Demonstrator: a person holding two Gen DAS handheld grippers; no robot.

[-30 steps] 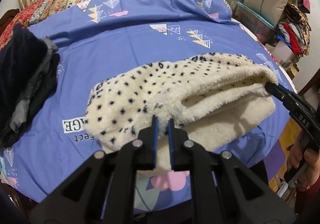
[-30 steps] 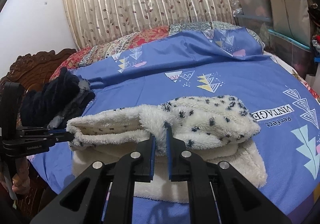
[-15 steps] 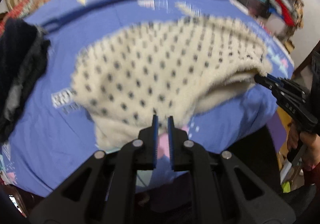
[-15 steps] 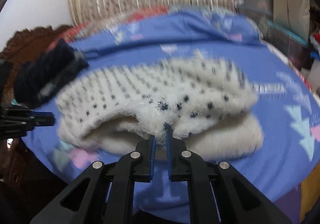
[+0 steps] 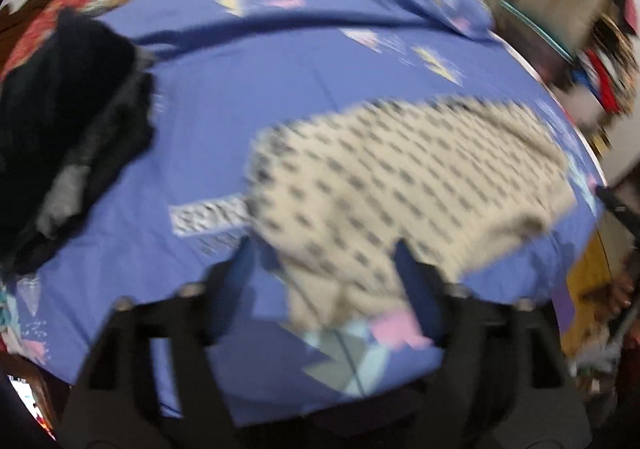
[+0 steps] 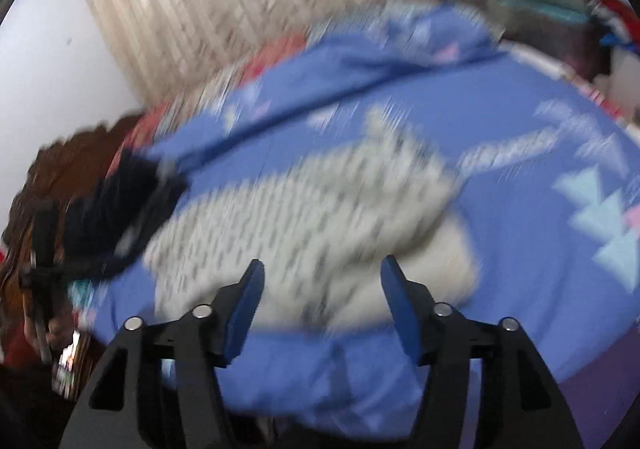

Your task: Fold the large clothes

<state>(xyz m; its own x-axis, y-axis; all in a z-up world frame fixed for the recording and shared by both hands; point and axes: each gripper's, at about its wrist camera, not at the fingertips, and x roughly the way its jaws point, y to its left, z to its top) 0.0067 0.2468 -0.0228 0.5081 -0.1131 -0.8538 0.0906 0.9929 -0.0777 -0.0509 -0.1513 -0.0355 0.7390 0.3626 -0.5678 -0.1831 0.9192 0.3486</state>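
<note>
fleece lain folded on the bed, near its front edge | left gripper and right gripper: jaws spread wide, nothing held | handling judged soft, bulky, light, floppy | best pinched at doubled edges or corners, both layers together

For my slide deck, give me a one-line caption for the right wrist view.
Right gripper open above the spotted cream fleece lying folded on the blue bedsheet, dark clothes piled at left.
</note>
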